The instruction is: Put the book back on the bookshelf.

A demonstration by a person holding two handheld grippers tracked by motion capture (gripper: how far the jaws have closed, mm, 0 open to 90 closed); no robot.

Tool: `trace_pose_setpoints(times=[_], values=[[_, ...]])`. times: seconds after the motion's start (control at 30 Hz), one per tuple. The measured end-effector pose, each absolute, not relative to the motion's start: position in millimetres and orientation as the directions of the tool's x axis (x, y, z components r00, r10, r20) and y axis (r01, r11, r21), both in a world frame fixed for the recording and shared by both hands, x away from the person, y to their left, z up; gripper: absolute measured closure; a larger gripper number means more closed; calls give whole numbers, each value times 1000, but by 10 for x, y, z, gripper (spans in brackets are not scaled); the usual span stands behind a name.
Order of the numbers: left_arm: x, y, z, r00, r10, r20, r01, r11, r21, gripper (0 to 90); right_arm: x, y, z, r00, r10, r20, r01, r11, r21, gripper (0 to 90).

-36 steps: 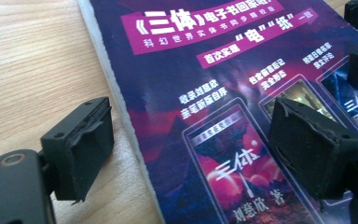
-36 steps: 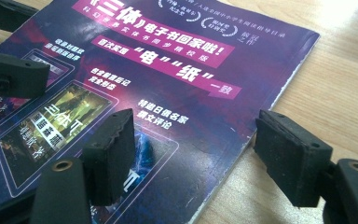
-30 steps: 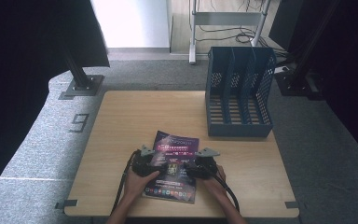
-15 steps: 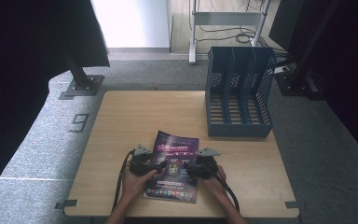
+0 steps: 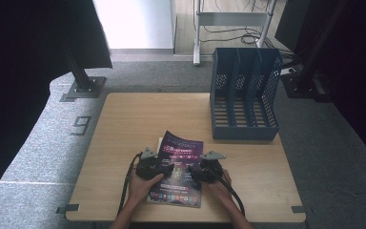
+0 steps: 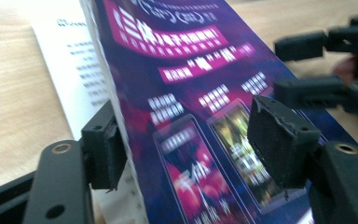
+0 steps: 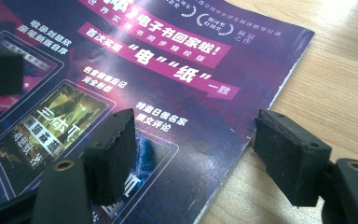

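Note:
A purple magazine (image 5: 180, 164) lies on the wooden table (image 5: 124, 124) near its front edge, on top of a white printed sheet (image 6: 70, 70). My left gripper (image 5: 163, 168) straddles the magazine's left edge (image 6: 121, 121), which stands slightly raised. One pad (image 6: 103, 144) sits beside that edge and the other pad (image 6: 279, 140) hovers over the cover. Its jaws have just been closing with the magazine between them, and no firm pinch shows. My right gripper (image 5: 196, 171) is open across the magazine's right edge (image 7: 242, 154), one pad (image 7: 114, 144) above the cover and the other pad (image 7: 291, 151) above bare wood.
A blue mesh file rack (image 5: 245, 95) with three slots stands at the table's back right. Grey carpet surrounds the table, with a black stand base (image 5: 83, 88) at the back left. Bare wood lies behind and to the left of the magazine.
Both hands and the magazine keep their places at the table's front. From above, the left gripper's jaws look slightly narrower around the magazine's edge.

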State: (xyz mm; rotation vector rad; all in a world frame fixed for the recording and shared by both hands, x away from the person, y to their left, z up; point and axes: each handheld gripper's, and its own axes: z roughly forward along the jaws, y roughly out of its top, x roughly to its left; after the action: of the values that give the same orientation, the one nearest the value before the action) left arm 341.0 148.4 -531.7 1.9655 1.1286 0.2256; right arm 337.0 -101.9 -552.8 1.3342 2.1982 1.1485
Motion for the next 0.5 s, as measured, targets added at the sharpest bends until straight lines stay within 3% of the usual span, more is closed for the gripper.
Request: trace_pose_setpoints(times=[0.1,0.4,0.5], values=[[3475,1419,-5312,572,802,-170,624,-291,725,346,3371,-1024,-5529,-512,849,131,592,238,770,295],[3533,1403,-5363,545,822,-166,629,-270,729,403,3369,-1022,-5528,-512,850,128,590,239,771,296],[3525,1356,-5347,556,823,-117,602,-302,739,428,3364,-1030,-5528,-505,854,125,591,237,771,295]])
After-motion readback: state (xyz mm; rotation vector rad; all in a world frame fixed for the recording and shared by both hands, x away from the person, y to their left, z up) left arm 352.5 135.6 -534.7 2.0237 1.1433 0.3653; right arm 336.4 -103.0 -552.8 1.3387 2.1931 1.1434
